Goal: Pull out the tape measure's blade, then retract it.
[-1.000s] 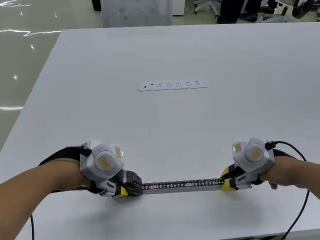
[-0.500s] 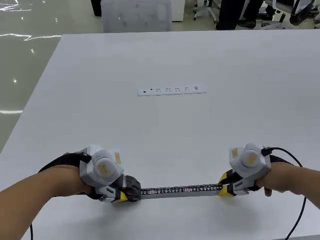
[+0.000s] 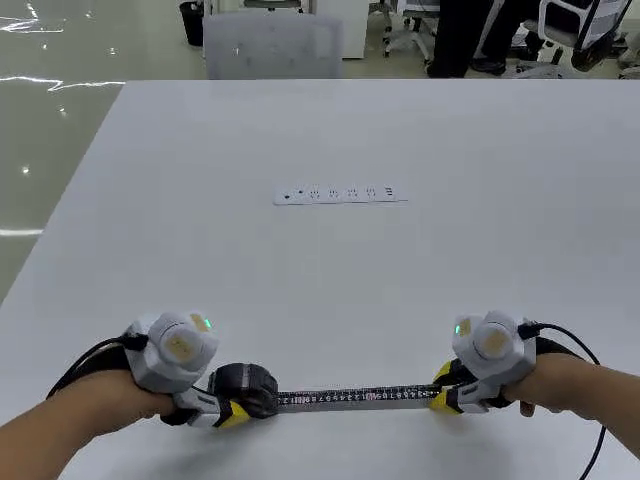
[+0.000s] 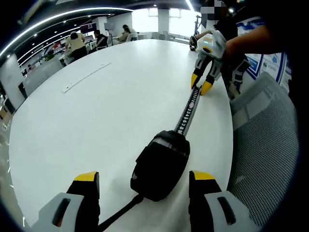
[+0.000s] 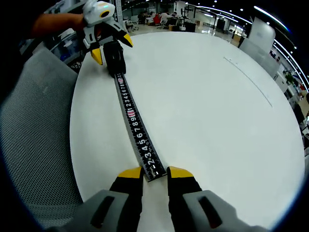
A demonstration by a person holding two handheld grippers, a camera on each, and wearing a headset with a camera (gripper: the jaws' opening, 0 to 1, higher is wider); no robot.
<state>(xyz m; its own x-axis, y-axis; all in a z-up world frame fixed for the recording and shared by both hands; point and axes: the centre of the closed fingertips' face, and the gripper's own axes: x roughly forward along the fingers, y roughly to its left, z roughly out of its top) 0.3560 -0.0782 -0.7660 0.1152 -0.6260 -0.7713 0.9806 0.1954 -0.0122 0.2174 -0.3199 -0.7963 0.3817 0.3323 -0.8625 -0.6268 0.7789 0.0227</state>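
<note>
1. One tape measure. Its case (image 4: 161, 164) is black, rounded and chunky, with a dull sheen on top. It sits on the table (image 3: 330, 290) at the near edge.
2. One blade (image 5: 133, 121), pulled out of the case. It is a flat, narrow, dark strip with pale numerals and one red mark partway along. It lies straight on the table surface, running from the case mouth to the right.
3. Two grippers, both with grey-white bodies and yellow-tipped black jaws.
4. Left gripper (image 4: 145, 176): jaws spread wide, one on each side of the case with a gap both sides, so it grips nothing. It is directly behind the case, on the side away from the blade.
5. Right gripper (image 5: 155, 171): jaws nearly together, pinching the blade's end tip, at the far end of the blade from the case.
6. One thin black strap (image 4: 118, 215) trails from the back of the case, between the left jaws.
7. One power strip (image 3: 340, 194), white, long and flat with a row of sockets. It lies well beyond the case, toward the table middle.
8. One table, white, smooth and matte, with a rounded edge by the case.
9. One black cable (image 3: 600, 400) hangs off the right gripper, well right of the case.
</note>
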